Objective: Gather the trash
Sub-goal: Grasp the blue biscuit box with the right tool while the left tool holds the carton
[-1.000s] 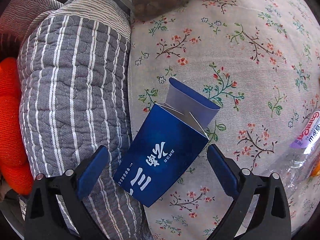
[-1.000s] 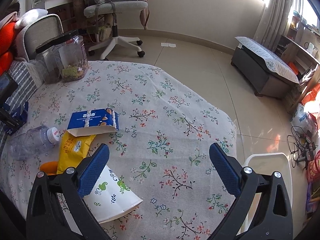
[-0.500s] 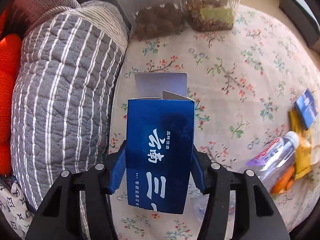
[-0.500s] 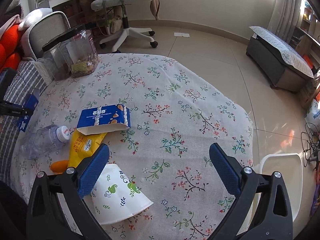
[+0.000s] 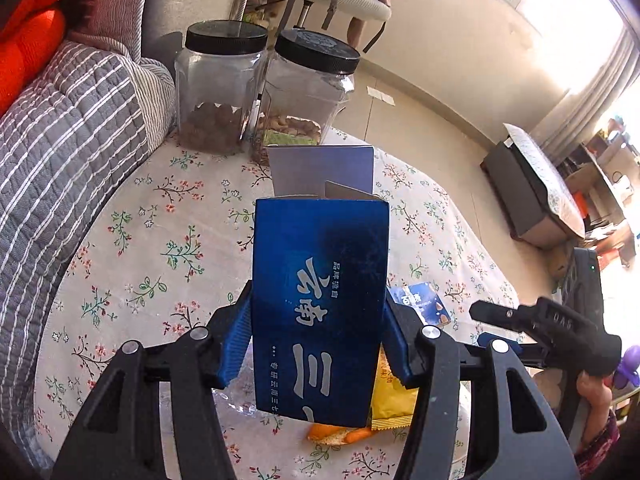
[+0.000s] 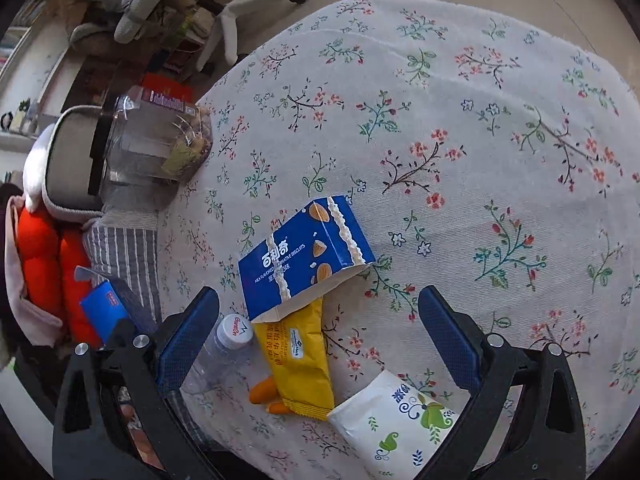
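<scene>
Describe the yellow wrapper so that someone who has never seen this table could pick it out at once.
On the floral tablecloth, find the cluster of litter at its near edge. The yellow wrapper lies flat there, its top tucked under the open end of the blue biscuit box, between the clear bottle and the white paper cup. It is the only yellow packet.

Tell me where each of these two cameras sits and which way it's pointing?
Left wrist: sits on the left gripper, looking along its fingers over the floral table toward two jars; its fingers clamp a dark blue carton, and a hand with the other gripper shows at right.
Right wrist: sits on the open right gripper, looking down at the biscuit box, yellow wrapper, bottle and paper cup.
Shared: table, biscuit box, yellow wrapper, jars, dark blue carton.
</scene>
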Available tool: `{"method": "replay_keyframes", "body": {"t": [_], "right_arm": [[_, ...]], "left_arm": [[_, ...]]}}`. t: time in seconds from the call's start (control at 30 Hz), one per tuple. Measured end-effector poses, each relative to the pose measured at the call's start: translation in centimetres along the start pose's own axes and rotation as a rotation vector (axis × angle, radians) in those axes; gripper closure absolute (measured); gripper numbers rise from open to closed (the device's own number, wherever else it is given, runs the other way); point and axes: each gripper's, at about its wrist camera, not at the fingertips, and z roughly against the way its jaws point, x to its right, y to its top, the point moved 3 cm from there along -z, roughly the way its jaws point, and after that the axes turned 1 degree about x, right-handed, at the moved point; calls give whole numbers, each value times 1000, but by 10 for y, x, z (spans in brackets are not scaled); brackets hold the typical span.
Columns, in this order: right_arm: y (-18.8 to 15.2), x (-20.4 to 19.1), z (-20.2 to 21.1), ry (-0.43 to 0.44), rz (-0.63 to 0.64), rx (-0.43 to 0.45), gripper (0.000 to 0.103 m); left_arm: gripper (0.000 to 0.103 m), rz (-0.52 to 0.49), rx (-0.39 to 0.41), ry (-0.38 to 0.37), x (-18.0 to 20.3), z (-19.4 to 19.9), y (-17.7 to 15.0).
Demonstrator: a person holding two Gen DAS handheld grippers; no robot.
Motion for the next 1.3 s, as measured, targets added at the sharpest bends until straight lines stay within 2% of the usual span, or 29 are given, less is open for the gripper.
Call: {"method": "replay_keyframes", "body": {"t": [0.1, 0.13, 0.2, 0.23, 0.27, 0.3, 0.4, 0.5, 0.53, 0.7, 0.83, 1.17, 1.3], "right_arm": [[1, 13, -21, 39, -153, -18, 11], [0, 16, -27, 45, -185, -24, 13], [-2, 16, -32, 59, -228, -2, 11], [0, 12, -33, 68, -230, 10, 15], [0, 8, -35, 74, -226, 10, 20], [2, 5, -37, 76, -224, 9, 31], [1, 0, -43, 64, -218, 8, 37], [-1, -5, -51, 49, -200, 9, 61], [-2, -5, -52, 54, -195, 5, 72], [0, -14, -43, 69, -166, 50, 82], [5, -28, -21, 66, -70, 125, 87], [0, -60, 16, -80, 211, 291, 90], [-6, -67, 27, -122, 280, 351, 90]], "left_arm": [[47, 17, 16, -12, -6, 1, 5], [47, 27, 17, -19, -8, 1, 6], [47, 46, 9, -35, -12, -2, 8], [47, 53, 6, -43, -13, -3, 8], [47, 56, 3, -48, -14, -4, 9], [47, 57, 0, -50, -15, -6, 10], [47, 60, -7, -58, -15, -10, 12], [47, 69, -8, -58, -16, -11, 13], [47, 72, -7, -55, -17, -11, 14], [47, 91, 1, -42, -23, -12, 16], [47, 100, 13, -40, -24, -11, 16], [47, 99, 40, -41, -22, -6, 15], [47, 76, 64, 4, -19, -4, 16]]}}
